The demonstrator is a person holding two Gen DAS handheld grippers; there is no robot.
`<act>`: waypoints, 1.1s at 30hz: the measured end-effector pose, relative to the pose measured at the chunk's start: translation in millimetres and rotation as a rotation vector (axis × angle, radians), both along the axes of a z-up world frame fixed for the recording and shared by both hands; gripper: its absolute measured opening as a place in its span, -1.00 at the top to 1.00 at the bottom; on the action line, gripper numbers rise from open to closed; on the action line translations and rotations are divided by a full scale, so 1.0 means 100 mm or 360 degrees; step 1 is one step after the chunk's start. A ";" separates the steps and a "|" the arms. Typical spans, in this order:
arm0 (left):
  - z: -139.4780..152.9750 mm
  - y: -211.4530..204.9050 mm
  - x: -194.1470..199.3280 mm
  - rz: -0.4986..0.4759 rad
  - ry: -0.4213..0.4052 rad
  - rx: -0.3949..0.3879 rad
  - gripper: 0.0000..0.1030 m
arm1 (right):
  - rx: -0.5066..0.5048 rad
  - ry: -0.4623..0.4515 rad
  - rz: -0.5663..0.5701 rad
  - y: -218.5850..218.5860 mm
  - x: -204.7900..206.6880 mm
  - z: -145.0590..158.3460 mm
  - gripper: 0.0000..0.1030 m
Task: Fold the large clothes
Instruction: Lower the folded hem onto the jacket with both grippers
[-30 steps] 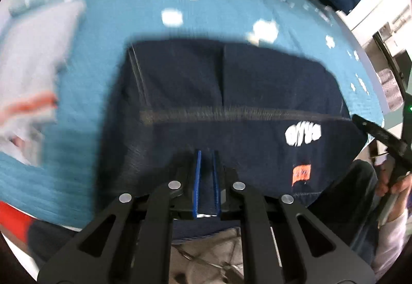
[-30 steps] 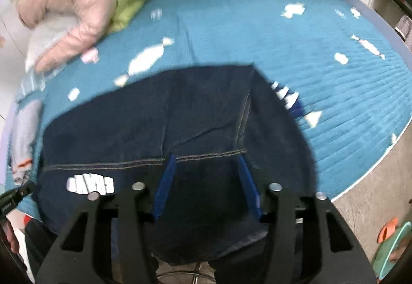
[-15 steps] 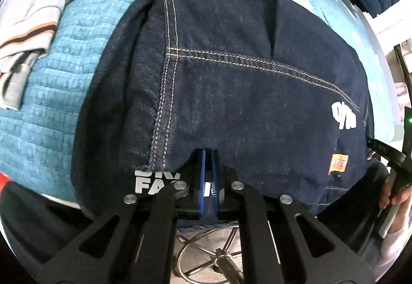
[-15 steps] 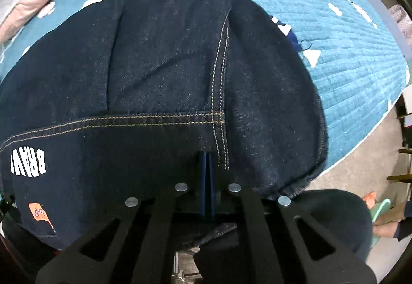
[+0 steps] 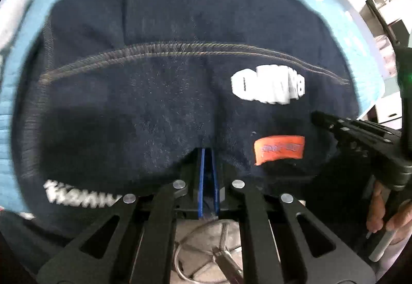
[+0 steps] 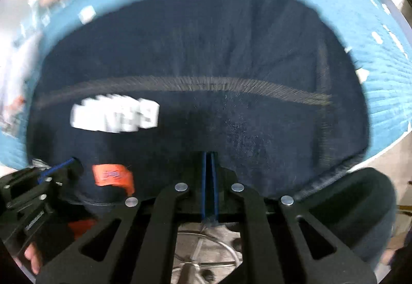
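A teal quilted bed cover (image 5: 15,129) spreads beyond and to both sides of the fingers, and on it lies the denim garment (image 5: 154,103), dark navy, filling most of both views ahead of the fingers with its near edge hanging over the bed's edge toward the holder. Both views are motion-blurred, so fine detail is uncertain. A double row of tan topstitching (image 5: 180,48) runs across the cloth well ahead of the fingers; a white printed word (image 5: 267,88) sits ahead and right of the left fingers, and an orange label (image 5: 279,148) lies just right of them. The left gripper (image 5: 208,155) has its blue-lined fingers pressed nearly together, pinching the garment's near edge; the right gripper (image 6: 210,157) likewise has its fingers closed on the same edge, farther along it. Judging by the weave and thick seams, this denim is heavy and fairly stiff for cloth, will hold a crease, and is not slippery or fragile; it will sag under its own weight if lifted from one point. The hem and seam lines look like the firmest places to take hold, with both grips well apart so the fold stays even
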State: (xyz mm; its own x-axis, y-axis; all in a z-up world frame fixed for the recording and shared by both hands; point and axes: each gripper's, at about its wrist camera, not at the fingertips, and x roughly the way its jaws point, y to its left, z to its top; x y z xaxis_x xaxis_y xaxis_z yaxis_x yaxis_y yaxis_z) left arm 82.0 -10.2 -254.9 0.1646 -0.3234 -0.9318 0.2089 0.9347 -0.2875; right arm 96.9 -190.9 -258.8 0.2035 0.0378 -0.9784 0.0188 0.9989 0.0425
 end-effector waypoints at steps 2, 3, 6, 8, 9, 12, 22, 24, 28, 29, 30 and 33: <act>0.01 0.12 0.04 0.0068 0.0051 -0.0132 0.87 | 0.0007 0.0012 0.0000 -0.01 0.00 0.09 0.92; 0.01 0.19 0.06 0.0097 0.0094 -0.0192 0.88 | 0.0028 0.0001 -0.0016 -0.03 0.00 0.13 0.92; 0.00 0.27 0.05 0.0151 0.0146 -0.0260 0.89 | 0.0107 0.0008 -0.0113 -0.17 0.00 0.17 0.92; 0.06 0.27 -0.02 0.0099 0.0102 -0.0190 0.88 | 0.0106 -0.0020 -0.0120 -0.21 -0.04 0.27 0.90; 0.09 0.27 -0.04 0.0068 0.0065 -0.0138 0.87 | 0.0111 -0.0062 -0.0122 -0.23 -0.06 0.35 0.88; 0.31 0.22 -0.10 0.0035 -0.0087 -0.0041 0.87 | 0.0180 -0.0167 -0.0173 -0.33 -0.10 0.62 0.88; 0.76 0.40 0.65 0.0235 -0.0269 -0.0057 0.87 | 0.0243 -0.0423 -0.0154 -0.24 0.40 1.12 0.86; 0.83 0.45 0.75 0.0253 -0.0309 -0.0025 0.86 | 0.0221 -0.0436 -0.0136 -0.15 0.61 1.14 0.86; 0.76 0.25 1.01 0.0296 -0.0342 -0.0070 0.86 | 0.0231 -0.0498 -0.0061 0.09 0.94 0.98 0.86; 0.71 0.23 1.07 0.0309 -0.0357 -0.0091 0.86 | 0.0222 -0.0497 -0.0023 0.18 1.02 0.91 0.86; 0.63 0.21 1.09 0.0332 -0.0397 -0.0100 0.86 | 0.0220 -0.0474 -0.0002 0.25 1.11 0.82 0.86; 0.31 0.13 1.15 0.0411 -0.0506 0.0091 0.86 | 0.0270 -0.0291 -0.0008 0.38 1.33 0.42 0.85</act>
